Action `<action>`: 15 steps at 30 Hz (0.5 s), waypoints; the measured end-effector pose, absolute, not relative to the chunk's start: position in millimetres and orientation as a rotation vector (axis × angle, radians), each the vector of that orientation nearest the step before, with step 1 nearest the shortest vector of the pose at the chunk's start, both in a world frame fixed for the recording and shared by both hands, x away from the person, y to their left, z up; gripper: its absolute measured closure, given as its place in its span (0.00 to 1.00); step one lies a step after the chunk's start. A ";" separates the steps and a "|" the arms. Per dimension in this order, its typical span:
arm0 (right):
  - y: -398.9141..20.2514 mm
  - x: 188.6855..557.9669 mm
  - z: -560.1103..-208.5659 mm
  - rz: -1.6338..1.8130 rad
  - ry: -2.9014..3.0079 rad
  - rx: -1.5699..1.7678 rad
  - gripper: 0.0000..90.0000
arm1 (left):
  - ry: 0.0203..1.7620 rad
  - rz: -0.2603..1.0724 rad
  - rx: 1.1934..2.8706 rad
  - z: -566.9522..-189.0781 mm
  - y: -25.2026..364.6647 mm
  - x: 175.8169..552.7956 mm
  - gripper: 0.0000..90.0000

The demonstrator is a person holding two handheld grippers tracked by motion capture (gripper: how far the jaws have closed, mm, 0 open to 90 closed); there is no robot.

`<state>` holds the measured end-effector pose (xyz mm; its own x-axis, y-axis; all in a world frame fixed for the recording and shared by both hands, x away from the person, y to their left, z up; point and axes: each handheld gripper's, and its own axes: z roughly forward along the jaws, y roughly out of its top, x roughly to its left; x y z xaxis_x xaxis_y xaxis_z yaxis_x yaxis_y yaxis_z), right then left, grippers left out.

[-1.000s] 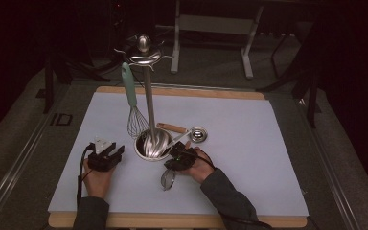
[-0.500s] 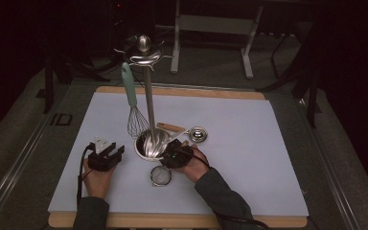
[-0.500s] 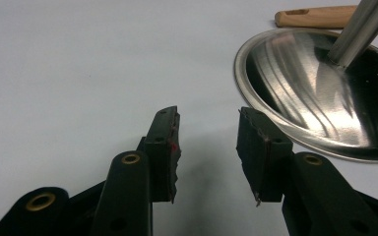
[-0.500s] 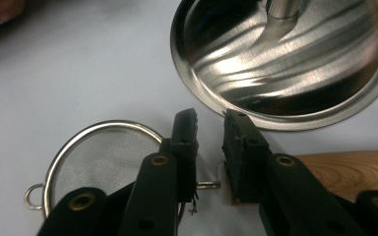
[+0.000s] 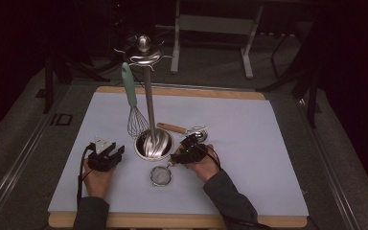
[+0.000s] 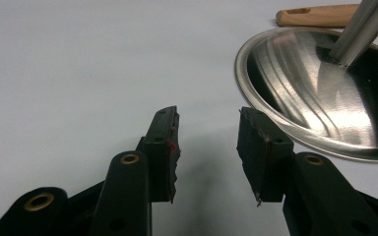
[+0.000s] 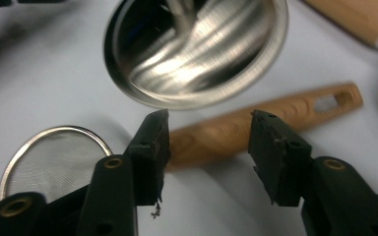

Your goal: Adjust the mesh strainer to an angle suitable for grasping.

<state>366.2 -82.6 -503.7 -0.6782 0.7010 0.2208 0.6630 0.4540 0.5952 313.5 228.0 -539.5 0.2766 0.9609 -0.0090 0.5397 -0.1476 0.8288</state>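
A: What differs from a second ago?
B: The strainer point(image 5: 161, 175) now lies flat on the bench point(image 5: 268, 143), just in front of the stand's bowl base point(image 5: 153, 144). The right gripper point(image 5: 188, 149) has just been opening; its jaws straddle the wooden handle without pressing.
A: The left gripper point(image 5: 104, 154)?
B: Apart, empty, left of the base, unmoved.
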 end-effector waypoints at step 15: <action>-74.2 370.4 -510.4 1.069 2.630 1.440 0.43 | 1.364 0.719 1.800 -539.5 227.7 313.4 0.66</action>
